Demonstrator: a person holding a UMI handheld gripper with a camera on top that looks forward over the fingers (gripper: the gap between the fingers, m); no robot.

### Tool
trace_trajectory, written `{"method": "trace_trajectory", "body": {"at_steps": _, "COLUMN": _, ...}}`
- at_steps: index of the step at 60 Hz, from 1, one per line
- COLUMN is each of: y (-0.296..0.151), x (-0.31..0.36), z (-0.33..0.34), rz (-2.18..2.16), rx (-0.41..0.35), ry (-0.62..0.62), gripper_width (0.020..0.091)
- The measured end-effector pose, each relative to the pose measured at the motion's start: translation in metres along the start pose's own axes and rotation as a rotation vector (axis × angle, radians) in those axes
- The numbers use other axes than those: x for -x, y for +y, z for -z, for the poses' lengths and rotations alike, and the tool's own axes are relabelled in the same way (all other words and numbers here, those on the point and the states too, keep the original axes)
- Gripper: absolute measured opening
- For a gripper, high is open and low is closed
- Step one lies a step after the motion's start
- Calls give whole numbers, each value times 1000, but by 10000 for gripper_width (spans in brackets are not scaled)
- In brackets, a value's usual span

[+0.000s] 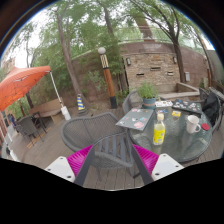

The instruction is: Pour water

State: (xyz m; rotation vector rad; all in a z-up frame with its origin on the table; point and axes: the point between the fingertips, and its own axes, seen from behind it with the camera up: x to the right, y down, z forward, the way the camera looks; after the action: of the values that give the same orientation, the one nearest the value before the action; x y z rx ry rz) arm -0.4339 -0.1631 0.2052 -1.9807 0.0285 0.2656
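Outdoors, the gripper point(113, 168) hangs with its pink-padded fingers spread and nothing between them, above a dark metal mesh chair point(92, 130). Ahead and to the right, well beyond the fingers, an upright yellow plastic bottle point(159, 131) stands on the round glass-topped counter point(180, 145) beside a white cup point(193, 123). Patio paving, trees and a brick wall surround it.

**Glass patio table, right of centre**

A round glass-topped table point(178, 140) stands at the frame's right. On it, toward its lower left, a yellow bottle point(159, 131); to its right, a dark-rimmed cup point(193, 123). Papers point(135, 119) lie on the left; other items at the back are unclear.
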Motion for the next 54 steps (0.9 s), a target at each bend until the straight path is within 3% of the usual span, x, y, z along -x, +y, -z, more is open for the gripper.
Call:
{"method": "trace_trajectory", "body": {"at_steps": 16, "y": -6, "x": -45, "z": -8, "rz": -28, "rx": -20, "ry": 166, "gripper_width": 837}}
{"method": "trace_trajectory", "body": {"at_steps": 26, "y": -16, "x": -113, "z": -17, "rz": 27, "rx": -129, "ry": 268, "gripper_width": 812}}
{"method": "trace_trajectory", "body": {"at_steps": 41, "y": -7, "x": -266, "z": -123, "rz": 71, "rx": -200, "ry": 398, "gripper_width": 821}}
{"method": "trace_trajectory", "body": {"at_steps": 54, "y": 12, "x": -302, "z": -215, "rz": 72, "rx": -192, "ry": 355, "gripper_width": 830}}
